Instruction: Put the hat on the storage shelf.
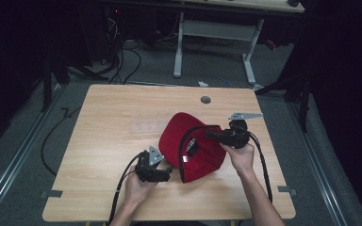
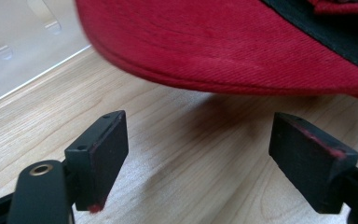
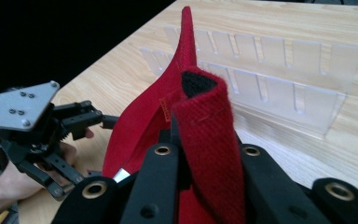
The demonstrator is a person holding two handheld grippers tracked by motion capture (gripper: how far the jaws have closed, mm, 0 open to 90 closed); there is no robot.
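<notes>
- My left claw (image 1: 166, 170) sits low near the worktop's (image 1: 113, 117) front edge, just left of the red cap (image 1: 193, 146); the person's left hand (image 1: 139, 186) holds it from below.
- In the left gripper view its two black pads (image 2: 100, 156) stand wide apart with bare wood between them. The cap's (image 2: 223, 42) red brim hangs just beyond the pads, and neither pad touches it.
- The cap lies right of the worktop's centre, turned so that its dark inner band faces up.
- My right claw (image 1: 210, 135) reaches in from the right, held by the right hand (image 1: 240, 155), and is clamped tight on the cap's fabric.
- In the right gripper view I see a fold of red cloth (image 3: 205, 154) pinched upright between the jaws, its black lining showing at the top.
- Behind that fold a clear plastic rack (image 3: 279, 79) with slots lies on the wood, apart from the cap.
- That same view catches the left claw (image 3: 107, 122) further off, jaws apart, beside the cap's edge.
</notes>
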